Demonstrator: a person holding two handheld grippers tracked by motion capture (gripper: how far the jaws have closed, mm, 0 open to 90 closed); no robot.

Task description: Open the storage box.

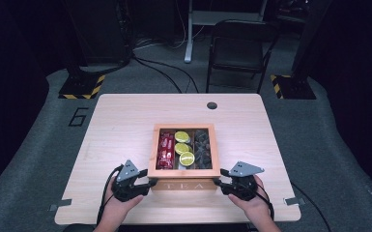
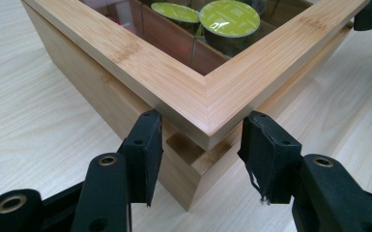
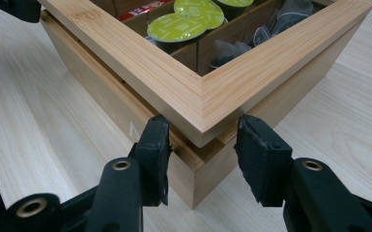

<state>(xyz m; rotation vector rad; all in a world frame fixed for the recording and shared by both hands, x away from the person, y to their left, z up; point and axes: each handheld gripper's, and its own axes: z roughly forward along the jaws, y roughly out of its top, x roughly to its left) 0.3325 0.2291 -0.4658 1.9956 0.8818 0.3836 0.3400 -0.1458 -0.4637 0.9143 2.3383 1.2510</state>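
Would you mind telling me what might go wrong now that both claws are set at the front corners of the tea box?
1. The left claw and right claw each straddle only a corner of the lid, so a pad could slip off.
2. Uneven lifting might twist the lid or drag the tea box across the table, perhaps jostling the green-topped capsules.

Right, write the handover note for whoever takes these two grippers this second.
Left gripper: jaws open, straddling the near left corner of the tea box, just under the lid's edge.
Right gripper: the same at the near right corner, jaws open on either side of it.
The box sits at the near middle of the table; through the framed lid you see red packets, green-topped capsules and dark tea bags.
Done: both grippers are placed at the corners.
Left, probably: lift the lid; it appears nearly shut.
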